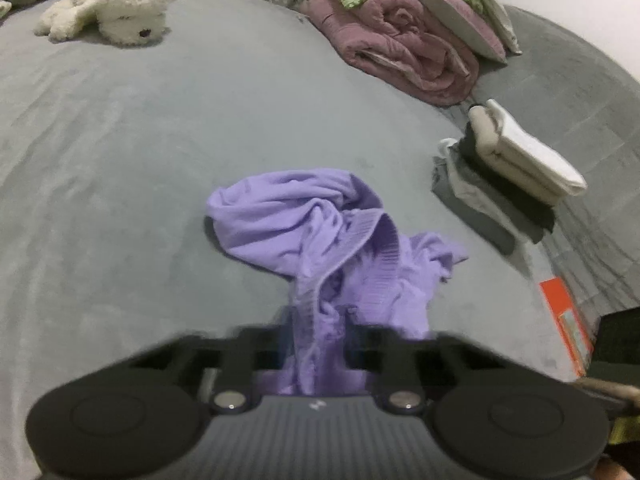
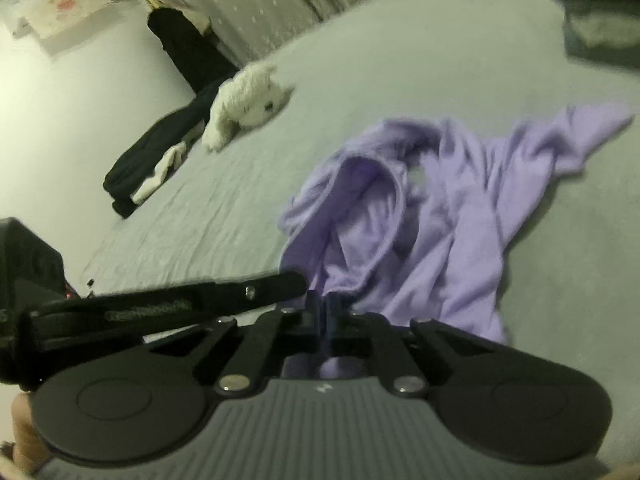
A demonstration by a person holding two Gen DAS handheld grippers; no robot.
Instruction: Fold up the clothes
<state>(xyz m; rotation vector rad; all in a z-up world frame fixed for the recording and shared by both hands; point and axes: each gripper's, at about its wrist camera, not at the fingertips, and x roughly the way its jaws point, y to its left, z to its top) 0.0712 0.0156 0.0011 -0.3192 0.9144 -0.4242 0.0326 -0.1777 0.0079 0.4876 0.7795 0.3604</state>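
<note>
Crumpled lilac garment (image 1: pixel 320 236), ribbed hem bunched, on grey bed (image 1: pixel 120 160).

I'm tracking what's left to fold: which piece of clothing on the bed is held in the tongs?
The purple garment, crumpled mid-bed, is pinched by the left tongs. The folded stack and the pink bundle lie untouched further off.

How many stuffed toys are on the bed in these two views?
1. A white plush toy lies at the bed's far left, beside a dark garment at the edge. Others could be hidden behind the pink blanket roll.
</note>
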